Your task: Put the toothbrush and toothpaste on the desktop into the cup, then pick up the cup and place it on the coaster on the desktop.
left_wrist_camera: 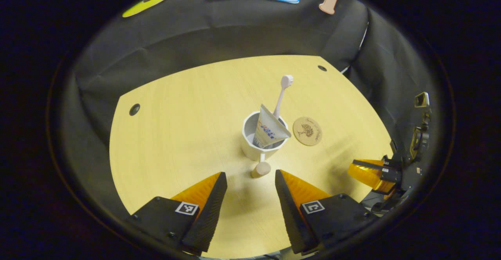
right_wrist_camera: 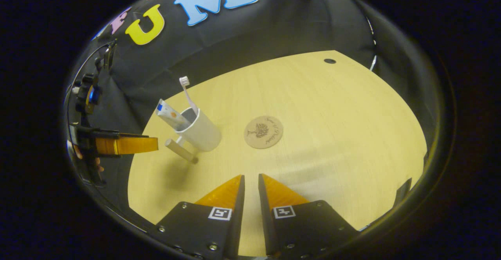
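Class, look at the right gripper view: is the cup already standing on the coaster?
No. The cup stands on the bare desktop, apart from the coaster.

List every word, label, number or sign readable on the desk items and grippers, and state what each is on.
No text can be read.
Toothpaste tube: red and blue print, too blurred.
Coaster: tree emblem with curved script, too small.
Left gripper: square black-and-white marker on each finger, no words.
Right gripper: the same markers.
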Demonstrator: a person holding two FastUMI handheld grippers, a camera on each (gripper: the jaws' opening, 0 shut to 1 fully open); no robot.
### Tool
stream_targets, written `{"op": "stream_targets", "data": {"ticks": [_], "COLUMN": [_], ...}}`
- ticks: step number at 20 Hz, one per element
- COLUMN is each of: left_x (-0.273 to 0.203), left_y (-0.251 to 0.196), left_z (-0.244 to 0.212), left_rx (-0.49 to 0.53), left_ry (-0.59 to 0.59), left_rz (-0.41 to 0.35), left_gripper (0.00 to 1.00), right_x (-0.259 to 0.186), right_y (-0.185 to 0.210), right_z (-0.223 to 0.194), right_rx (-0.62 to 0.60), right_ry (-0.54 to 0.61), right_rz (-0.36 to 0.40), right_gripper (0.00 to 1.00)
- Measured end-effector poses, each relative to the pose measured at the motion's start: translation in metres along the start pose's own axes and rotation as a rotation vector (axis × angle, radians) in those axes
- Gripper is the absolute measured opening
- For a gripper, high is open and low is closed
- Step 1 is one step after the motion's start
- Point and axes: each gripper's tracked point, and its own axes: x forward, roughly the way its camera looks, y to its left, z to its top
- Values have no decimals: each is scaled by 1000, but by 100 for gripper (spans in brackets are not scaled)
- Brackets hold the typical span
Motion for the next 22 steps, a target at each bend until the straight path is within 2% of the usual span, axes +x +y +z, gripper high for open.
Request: {"op": "stream_targets", "data": {"ticks": [4,10,17,20,22], "left_x": [26,62,87,97,99], "left_y": [-7,-3,-2,-10,-13], "left_z": [2,-4,-9,-12,-14], "left_rx": [38,38,29,-1,-27], "left_ry": [86,197,276,275,272], "left_rz": [-16,7,21,8,-1], "left_gripper": [81,81,82,70,55], "right_x": [-8,-12,-9,-7,-5], "right_y": [-15,-35,-53,-64,-71], "right_z": [-8,-21,-25,-24,-25], "right_rx": [23,39,48,75,96], "right_ry": [7,49,83,94,101], "right_rz": [-25,-55,-70,-79,-85], "right_gripper": [24,24,24,24,24]}}
